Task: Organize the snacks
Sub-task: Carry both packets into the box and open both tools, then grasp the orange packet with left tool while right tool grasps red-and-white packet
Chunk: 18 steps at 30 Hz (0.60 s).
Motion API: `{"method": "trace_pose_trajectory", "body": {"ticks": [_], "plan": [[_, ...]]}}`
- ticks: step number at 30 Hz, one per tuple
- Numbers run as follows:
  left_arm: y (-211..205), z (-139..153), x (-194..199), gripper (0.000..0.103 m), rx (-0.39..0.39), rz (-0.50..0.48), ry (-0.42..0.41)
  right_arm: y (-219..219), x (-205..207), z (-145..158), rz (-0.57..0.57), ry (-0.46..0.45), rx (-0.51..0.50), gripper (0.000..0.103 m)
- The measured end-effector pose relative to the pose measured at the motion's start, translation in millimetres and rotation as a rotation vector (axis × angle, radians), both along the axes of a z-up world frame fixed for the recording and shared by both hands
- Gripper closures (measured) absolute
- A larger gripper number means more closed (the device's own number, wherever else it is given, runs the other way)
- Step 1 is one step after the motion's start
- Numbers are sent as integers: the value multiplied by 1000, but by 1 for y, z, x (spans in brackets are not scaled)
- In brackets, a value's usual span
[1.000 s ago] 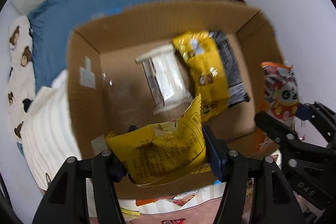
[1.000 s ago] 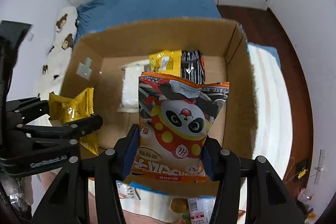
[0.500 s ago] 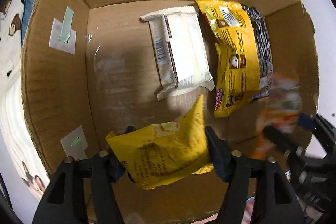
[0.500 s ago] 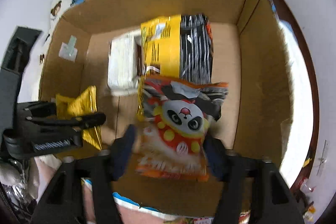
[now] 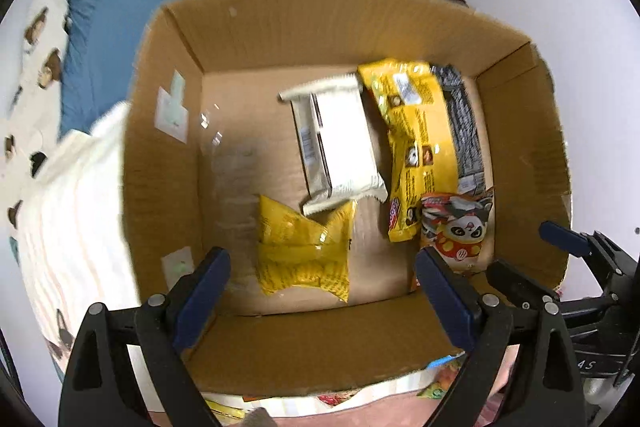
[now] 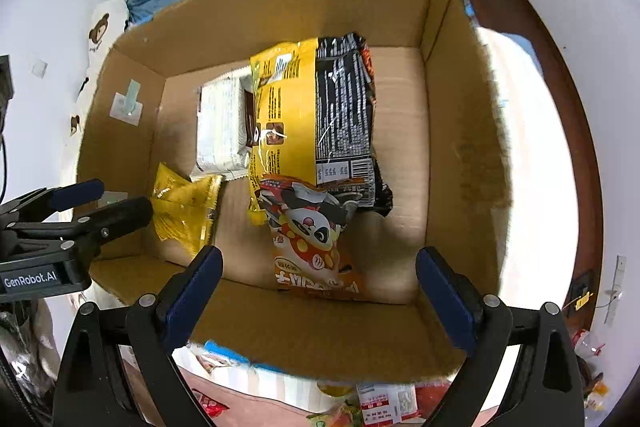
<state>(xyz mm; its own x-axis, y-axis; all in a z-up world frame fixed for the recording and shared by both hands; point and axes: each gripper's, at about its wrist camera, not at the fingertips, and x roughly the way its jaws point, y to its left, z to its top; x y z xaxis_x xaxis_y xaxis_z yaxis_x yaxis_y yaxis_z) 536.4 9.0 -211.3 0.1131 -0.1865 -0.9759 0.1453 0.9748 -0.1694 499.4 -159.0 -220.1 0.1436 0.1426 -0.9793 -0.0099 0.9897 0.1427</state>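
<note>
2 grippers hover over the near edge of the cardboard box [image 5: 304, 31], and each holds nothing: the left gripper [image 5: 322, 291] and the right gripper [image 6: 318, 293] both have their blue-padded jaws spread wide. 5 snack packs lie on the box floor. The small yellow pack [image 5: 304, 251] rests near the left front, touching the white pack [image 5: 340, 143] behind it. The panda pack [image 6: 312, 239] lies at the front, overlapping the long yellow pack [image 6: 284, 119], which sits beside the black pack [image 6: 344, 107]. More wrappers [image 6: 384, 399] lie outside, below the box
</note>
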Motion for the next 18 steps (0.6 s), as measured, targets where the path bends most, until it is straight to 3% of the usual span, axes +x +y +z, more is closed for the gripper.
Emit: {"method": "trace_pose_trajectory", "body": {"ticks": [8,13,18], "plan": [[9,61,-44,8,13,55,-223,-6,-31,46,-50,-158,-7,4],[15,89,-71,8,4,74,-274,-8,-62,73,-62,-218,55,4],[22,91,-110,8,4,81,-293,-12,-98,82,-71,-247,109,4]]}}
